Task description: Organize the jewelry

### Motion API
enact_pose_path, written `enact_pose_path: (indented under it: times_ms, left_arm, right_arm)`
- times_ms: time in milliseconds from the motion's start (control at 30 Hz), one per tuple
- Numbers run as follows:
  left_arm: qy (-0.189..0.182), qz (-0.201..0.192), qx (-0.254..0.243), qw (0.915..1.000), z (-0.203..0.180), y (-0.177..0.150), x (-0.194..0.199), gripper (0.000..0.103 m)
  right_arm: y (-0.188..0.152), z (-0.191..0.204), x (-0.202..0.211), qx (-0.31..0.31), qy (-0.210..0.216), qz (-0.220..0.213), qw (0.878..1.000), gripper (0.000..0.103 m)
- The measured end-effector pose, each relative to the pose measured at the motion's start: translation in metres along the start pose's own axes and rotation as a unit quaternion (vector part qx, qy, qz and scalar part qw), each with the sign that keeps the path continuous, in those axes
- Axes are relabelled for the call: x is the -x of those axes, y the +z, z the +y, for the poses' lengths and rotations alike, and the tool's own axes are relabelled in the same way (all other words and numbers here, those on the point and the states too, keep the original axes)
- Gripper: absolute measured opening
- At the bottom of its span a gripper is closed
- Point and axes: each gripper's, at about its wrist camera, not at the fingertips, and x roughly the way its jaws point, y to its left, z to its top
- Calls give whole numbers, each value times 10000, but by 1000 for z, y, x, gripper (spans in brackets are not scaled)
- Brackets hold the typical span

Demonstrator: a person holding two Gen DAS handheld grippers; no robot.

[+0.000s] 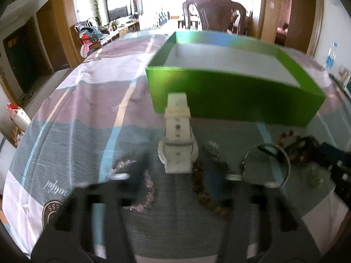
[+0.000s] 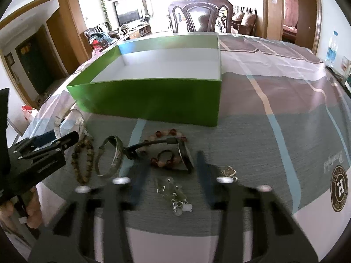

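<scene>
Striped cloth – green box behind bracelets; both claws apart, clamping nothing

This looks like a lived-in home: beyond the table's striped pink, grey and white cloth stand a carved dark wooden dining chair, a flat black television on a low wooden cabinet, wooden door frames and, perhaps, a trailing green vine.

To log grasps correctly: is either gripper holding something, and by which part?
Nothing is held. Left gripper straddles the white watch without contact; right gripper stands open over clear earrings.
</scene>
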Motion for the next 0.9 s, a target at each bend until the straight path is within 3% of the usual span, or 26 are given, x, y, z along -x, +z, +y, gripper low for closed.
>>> enact_pose_path:
  times_ms: [167, 233, 400, 467, 500, 533, 600, 633, 767, 900]
  left_arm:
    - [-43, -9, 14, 10000, 1, 0, 0, 31]
    - [-91, -52, 3, 9999, 1, 0, 2, 24]
    - [-157, -92, 90, 9998, 5, -1, 6, 24]
    - [-175, -180, 182, 9995, 9, 0, 11, 34]
    - [-140, -246, 259, 9993, 13, 0, 14, 48]
    - [-105, -291, 326, 9990, 16, 1, 15, 51]
    - [-48, -265, 474, 9985, 22, 1, 16, 52]
    - [-21, -176, 532, 9984, 25, 2, 15, 52]
    - [-107, 148, 508, 9985, 35, 2, 22, 52]
    - [171, -17, 94, 9998, 32, 8, 37, 60]
  right_arm:
    - [0, -3, 0, -65, 64, 0, 10000, 10]
    - [0, -2, 1, -53, 69, -21, 10000, 9]
    - [2, 2, 11, -2, 178, -186, 9997, 8]
    - [4, 1, 16, -67, 182, -235, 9995, 8]
    - [6, -1, 20, -144, 175, -238, 9995, 9]
    - [7, -4, 24, -219, 173, -255, 9993, 11]
    - [11, -15, 37, -407, 75, -327, 9986, 29]
    - [12, -21, 44, -462, -35, -358, 9983, 33]
    - [11, -38, 52, -378, -421, -224, 9981, 34]
    - [10, -42, 40, -346, -39, 194, 9992, 35]
